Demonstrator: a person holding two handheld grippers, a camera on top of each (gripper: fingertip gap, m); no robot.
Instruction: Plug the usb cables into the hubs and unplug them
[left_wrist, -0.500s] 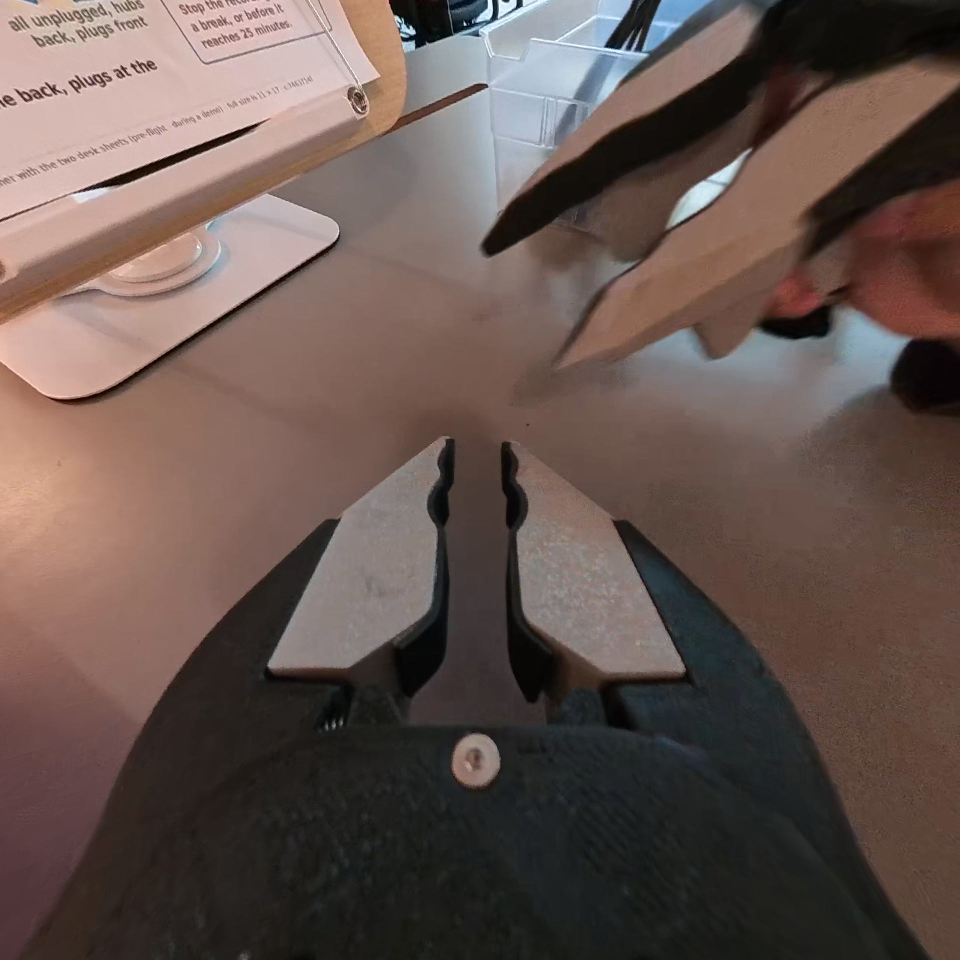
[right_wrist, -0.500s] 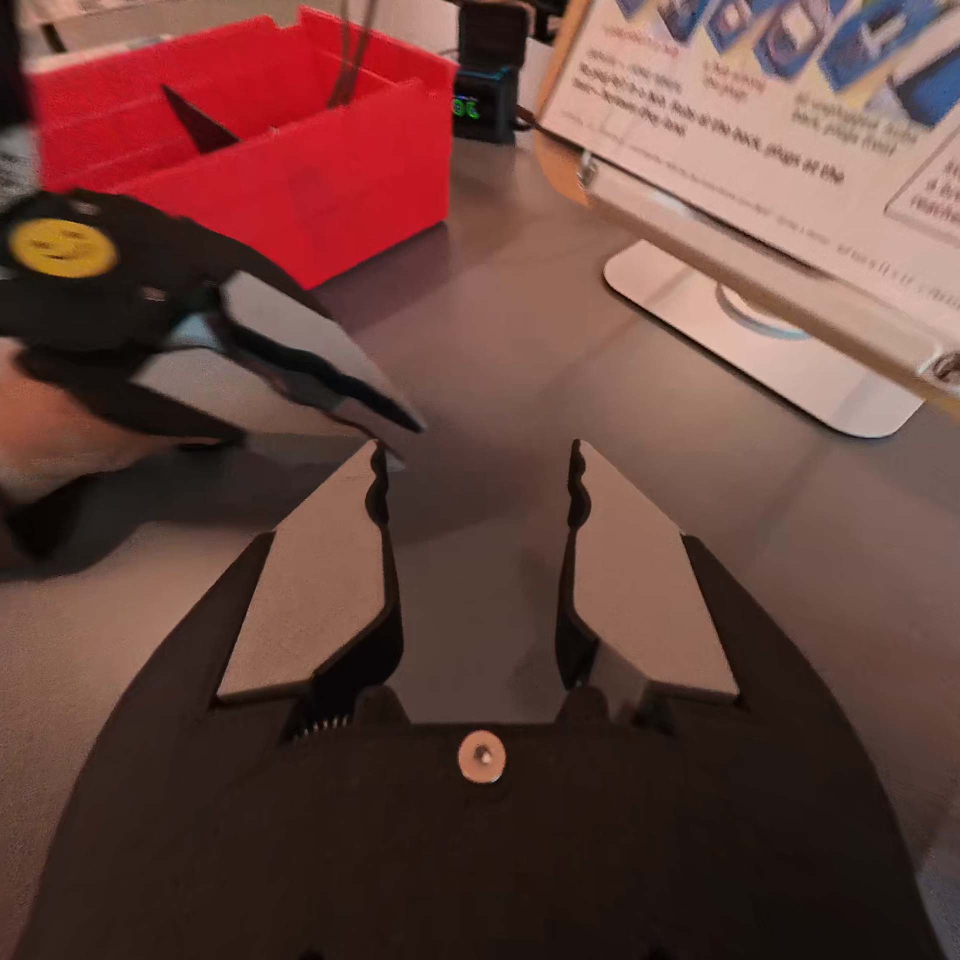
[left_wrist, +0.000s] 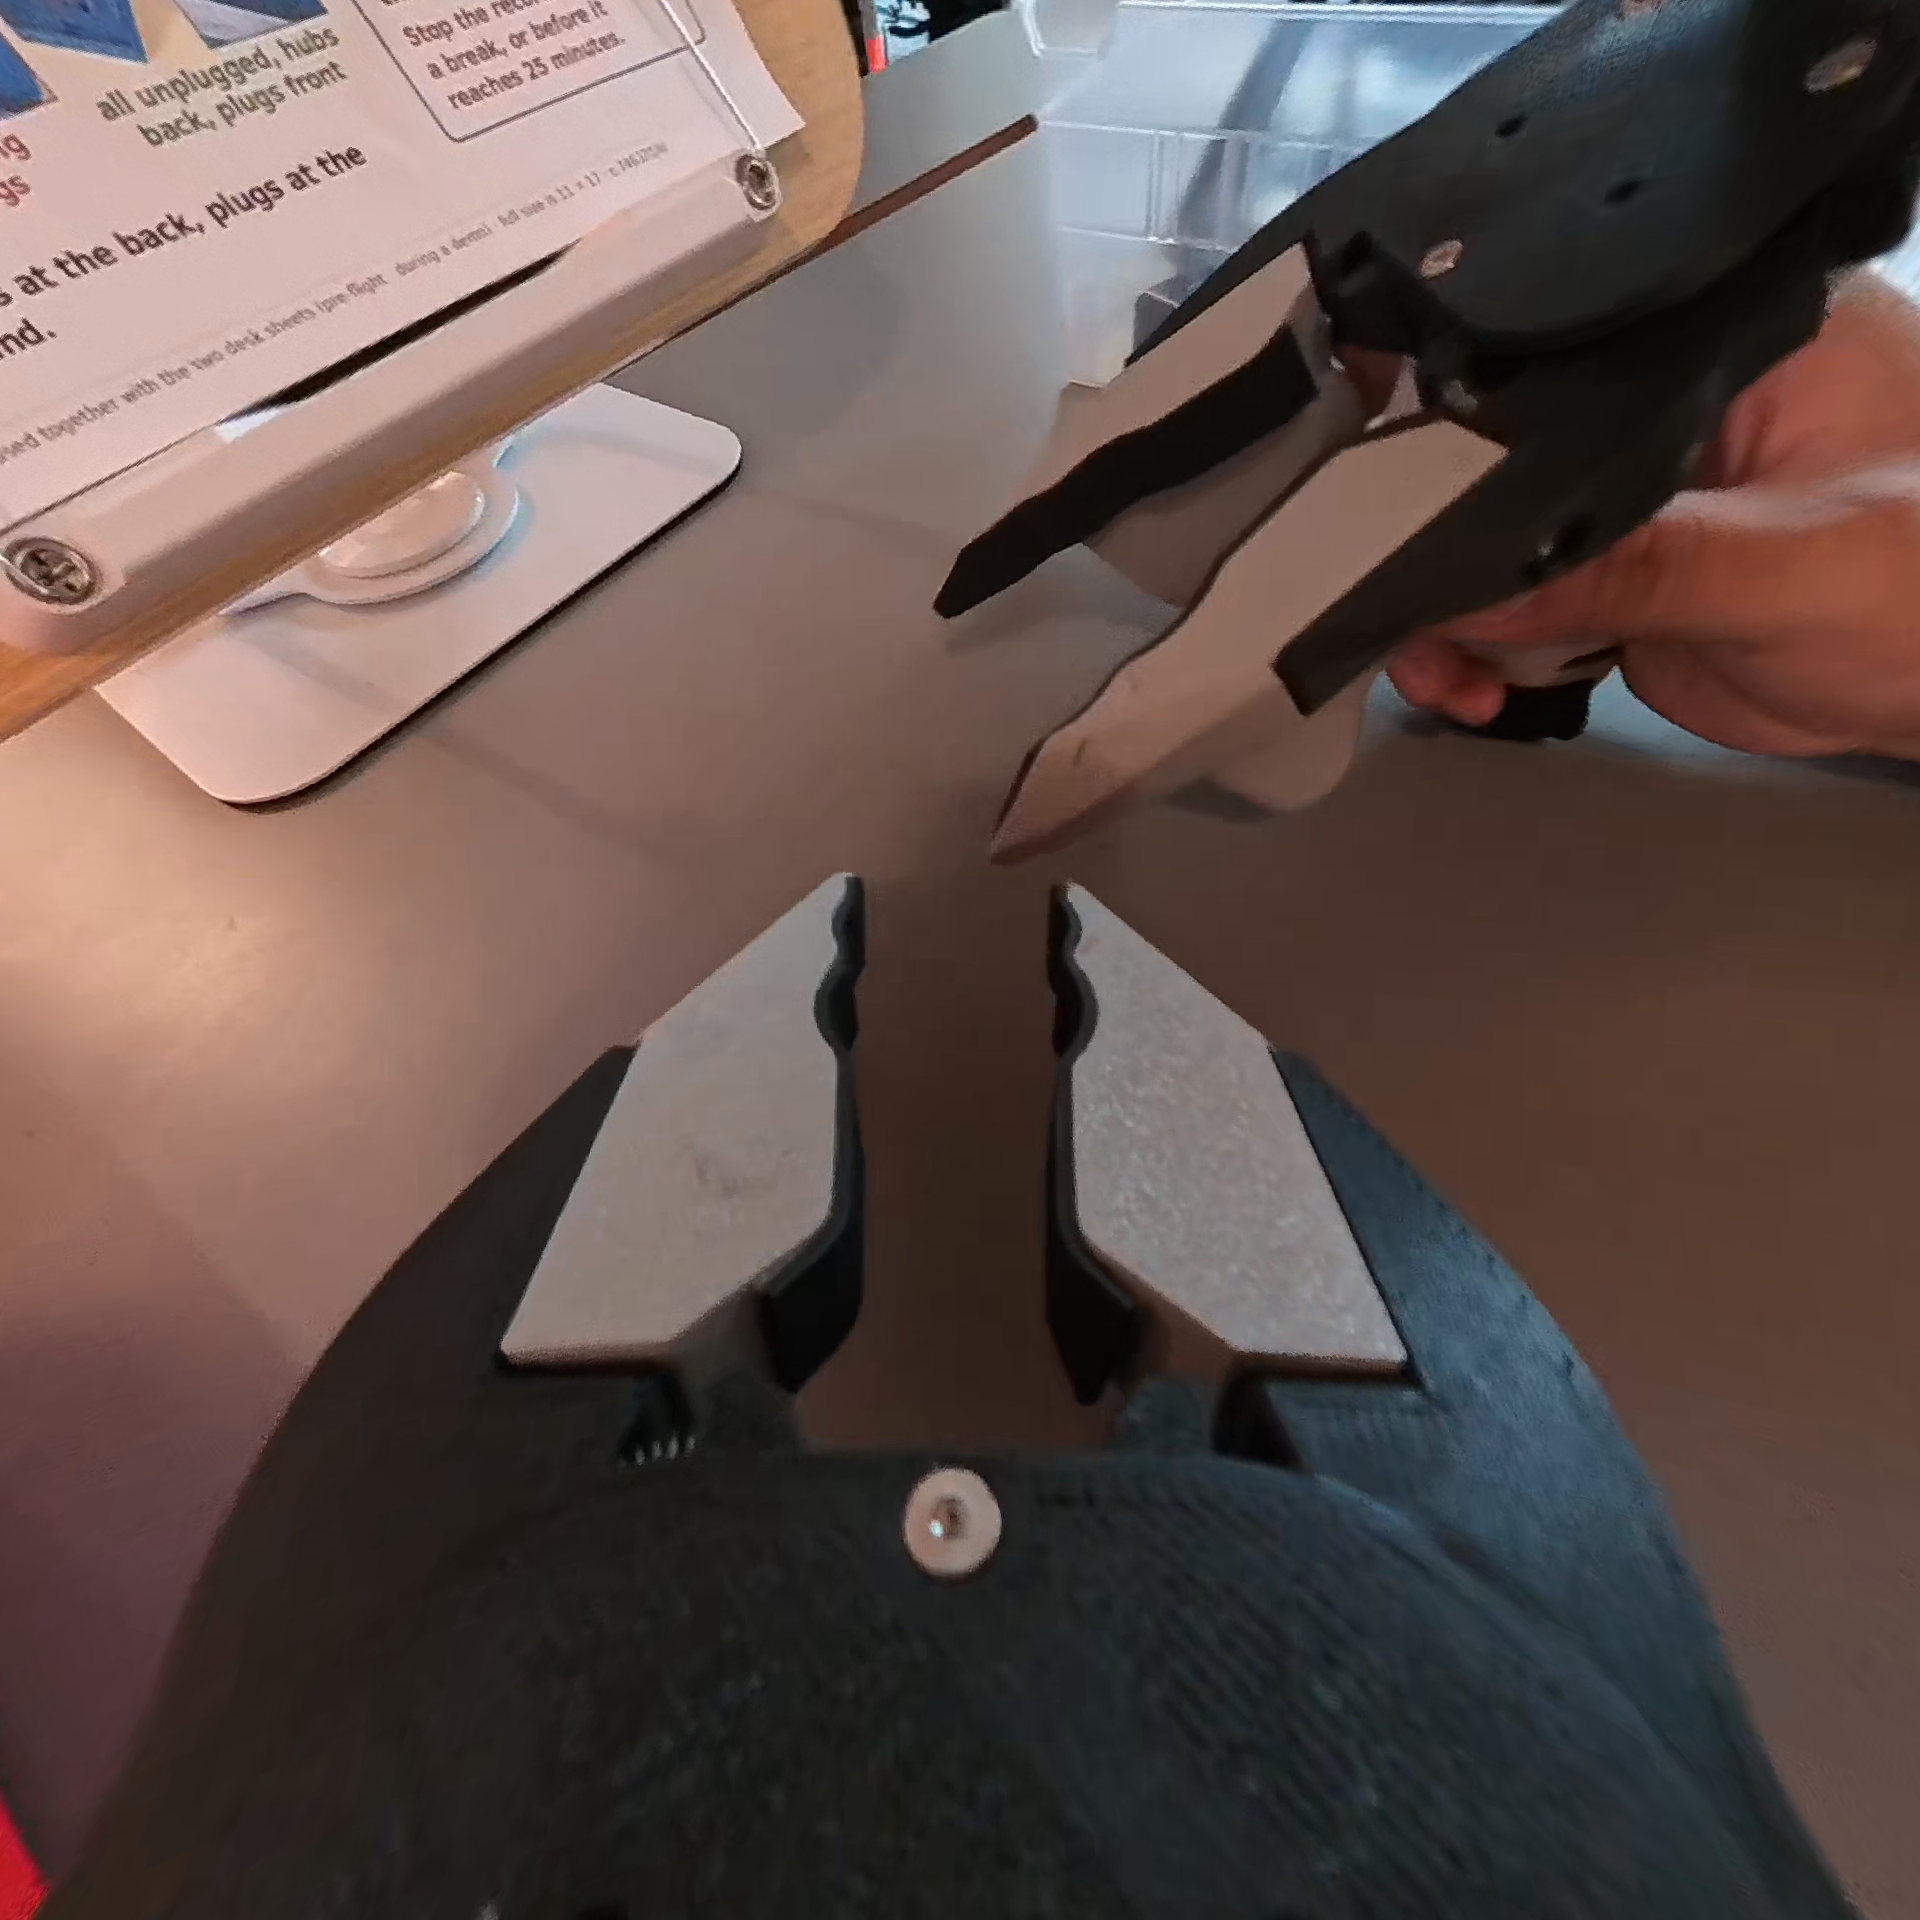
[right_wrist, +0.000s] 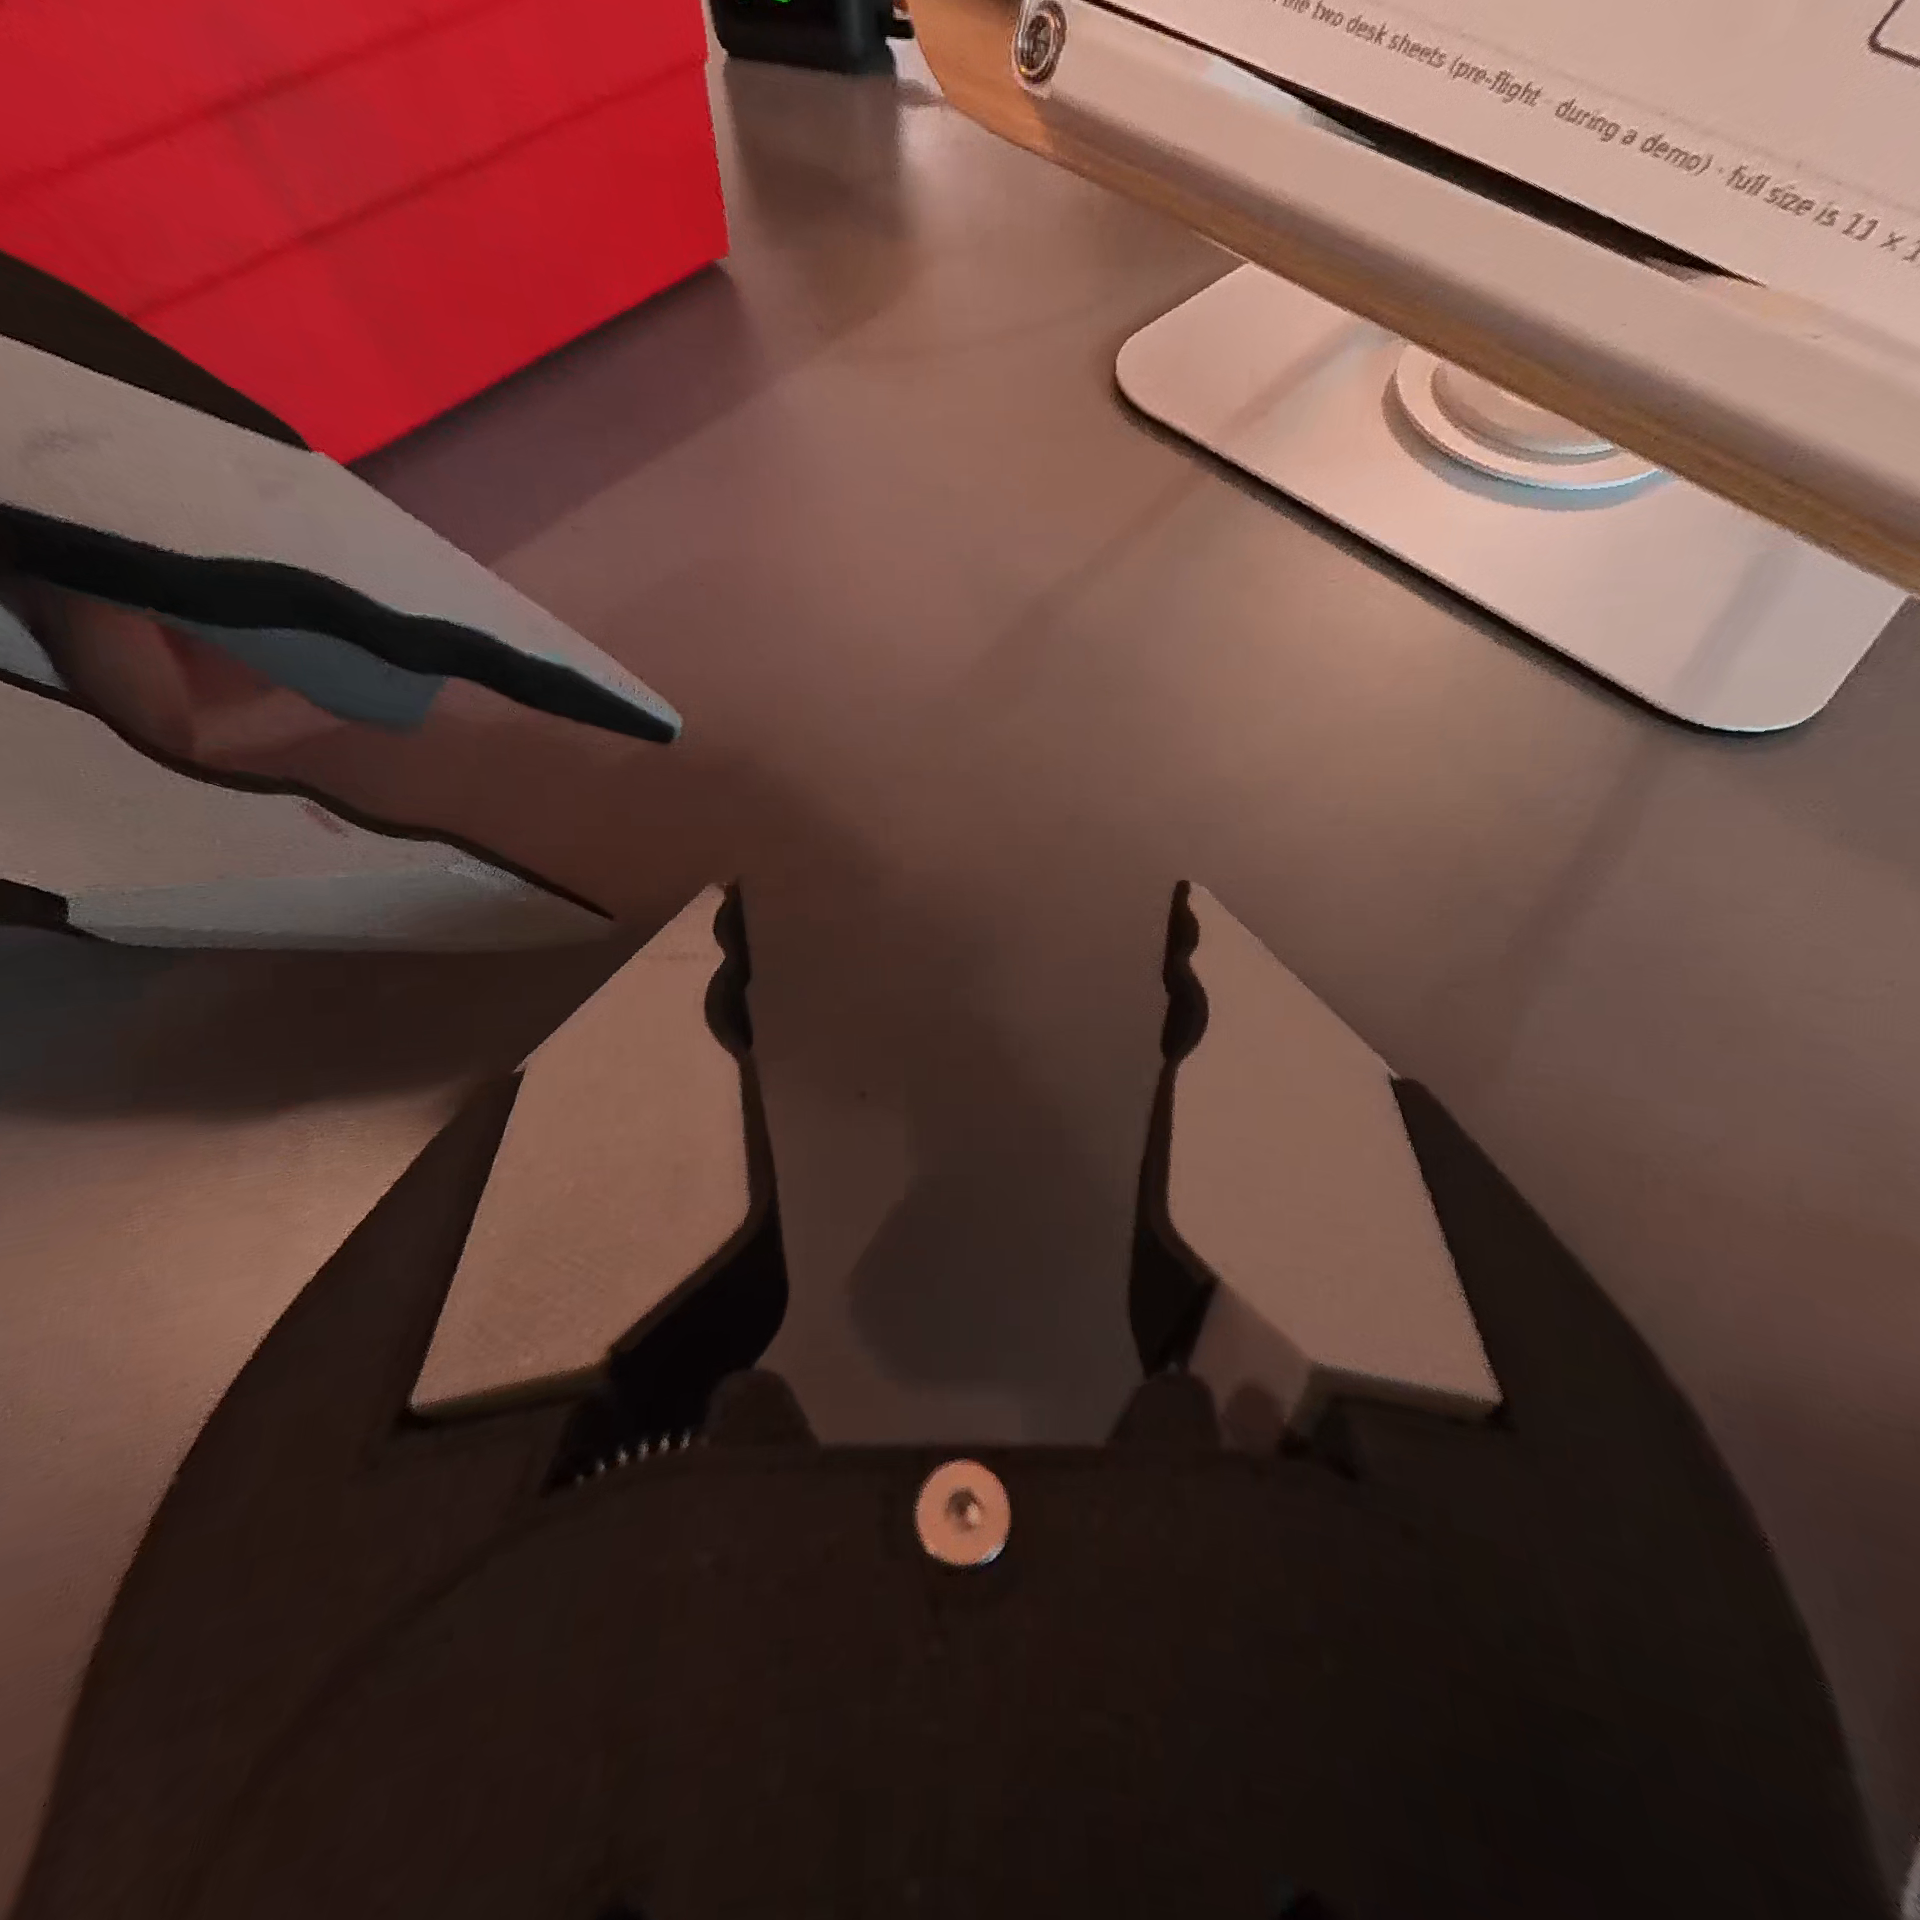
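No usb cable or hub shows in either view. My left gripper (left_wrist: 954, 894) is open and empty over the grey table (left_wrist: 416, 987). My right gripper (right_wrist: 956, 899) is open wider and empty over the same table (right_wrist: 935, 675). The two grippers point toward each other with their tips close together. The right gripper shows in the left wrist view (left_wrist: 977, 727) at the upper right, held by a hand (left_wrist: 1714, 623). The left gripper shows in the right wrist view (right_wrist: 639, 821) at the left edge.
A white stand (left_wrist: 416, 644) with a wooden board and a printed sheet (left_wrist: 260, 208) stands at the back; it also shows in the right wrist view (right_wrist: 1507, 540). A red bin (right_wrist: 364, 208) is at the far left. A clear plastic bin (left_wrist: 1195, 156) is at the far right.
Both grippers have moved forward and closer to each other. My left gripper has opened wider. The stand and red bin loom larger in the right wrist view.
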